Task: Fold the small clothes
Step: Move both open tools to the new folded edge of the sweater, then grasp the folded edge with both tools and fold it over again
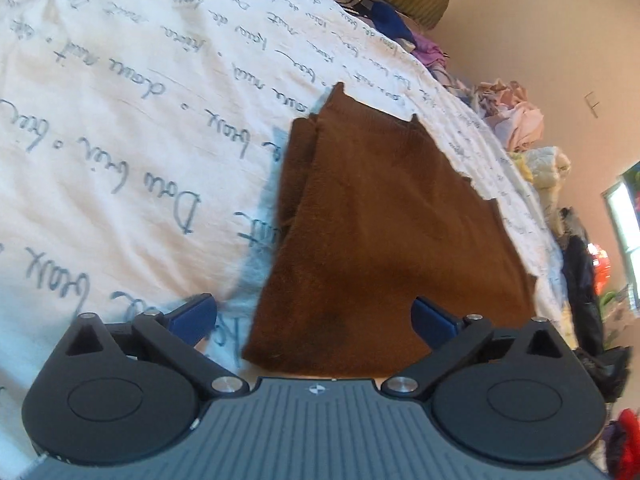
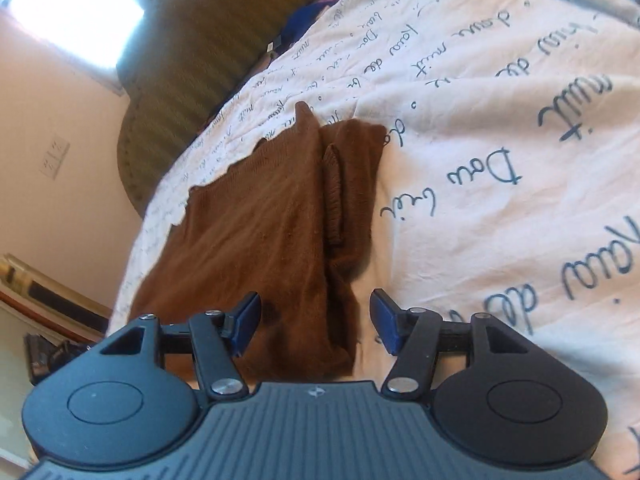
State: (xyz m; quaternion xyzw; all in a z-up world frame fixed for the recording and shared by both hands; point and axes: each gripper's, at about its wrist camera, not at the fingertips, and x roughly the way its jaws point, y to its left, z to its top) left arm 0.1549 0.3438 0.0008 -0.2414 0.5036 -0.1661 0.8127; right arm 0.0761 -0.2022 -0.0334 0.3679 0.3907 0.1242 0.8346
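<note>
- A brown knitted garment [image 1: 380, 232] is lying flat on a bed, on a white bedspread [image 1: 120, 128] printed with lines of dark handwriting.
- The garment is sitting near the bed's edge; in the left wrist view its far side is reaching almost to the rim of the bedspread.
- The left gripper [image 1: 314, 320] is hovering just over the near end of the garment with its jaws standing wide apart and holding nothing; the blue fingertips [image 1: 196, 314] are showing on either side, one over the bedspread and one over the brown cloth.
- The right gripper [image 2: 314, 320] is likewise hanging over the near end of the garment [image 2: 260, 240], its jaws spread open and empty, one blue fingertip [image 2: 246, 320] above the knit and the other above the white cloth [image 2: 480, 200].
- In the right wrist view the garment is showing a long lengthwise fold, with a narrower part lying doubled along the side nearer the middle of the bed and a ribbed strip [image 2: 334, 196] resting on top of it.
- An olive-green ribbed cushion [image 2: 188, 92] is sitting past the far end of the bed.
- A heap of mixed clothes [image 1: 516, 120] is piling up beside the bed against a pale wall [image 1: 560, 20].
- A bright window [image 2: 72, 8] is glowing in the right wrist view.
</note>
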